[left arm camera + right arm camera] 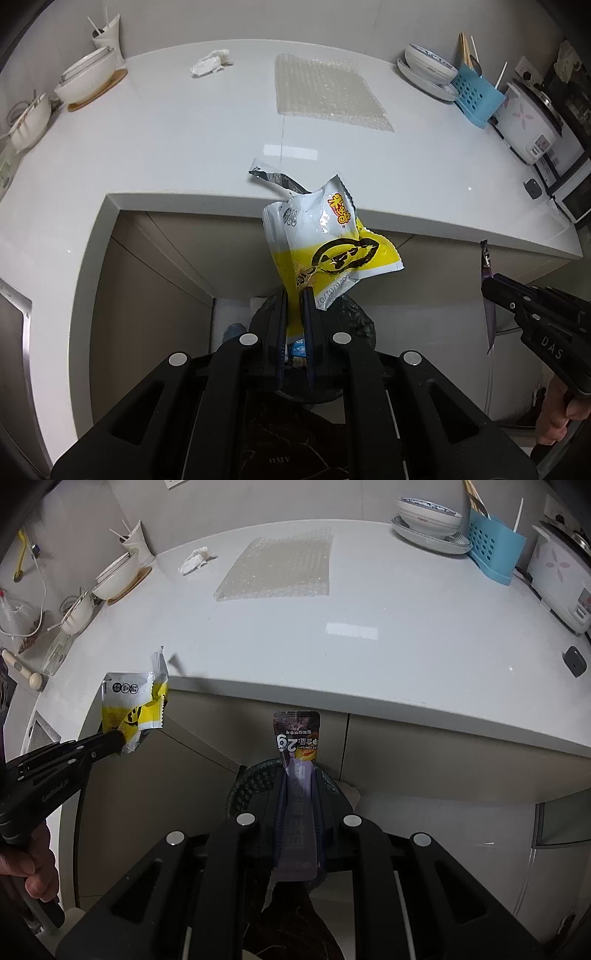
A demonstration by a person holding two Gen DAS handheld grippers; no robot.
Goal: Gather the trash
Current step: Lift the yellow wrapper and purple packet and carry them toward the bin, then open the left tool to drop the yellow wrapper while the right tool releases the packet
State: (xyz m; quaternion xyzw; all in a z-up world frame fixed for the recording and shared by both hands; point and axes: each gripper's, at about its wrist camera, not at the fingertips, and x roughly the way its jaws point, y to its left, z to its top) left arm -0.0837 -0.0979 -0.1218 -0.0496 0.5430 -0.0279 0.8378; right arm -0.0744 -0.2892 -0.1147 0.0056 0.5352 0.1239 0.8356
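The left gripper [295, 295] has its jaws pinched tight on the lower edge of a yellow and white snack wrapper [325, 240], which stands crumpled above the fingertips toward twelve o'clock in the left wrist view, hanging in the air just off the front edge of the counter [184, 147]. Right under those fingers sits a bin lined with a black bag [354, 321], with bits of rubbish showing inside. The right gripper [299, 775] is likewise closed down, clamping a slim purple sachet [297, 738] that runs lengthwise between its fingers and sticks out past the tips toward twelve o'clock; the round rim of the bin [251, 775] curves just beneath it. From the right wrist view the left gripper and its wrapper appear at nine o'clock, with a hand [26, 864] on the grip at about eight. Farther off on the counter, a sheet of bubble wrap [325, 92] lies flat at twelve o'clock and a crumpled white tissue [210, 62] at eleven, both well apart from either gripper. At the far right, about one o'clock, stand stacked bowls [428, 66], a blue cutlery holder [476, 96] and a rice cooker [524, 118]
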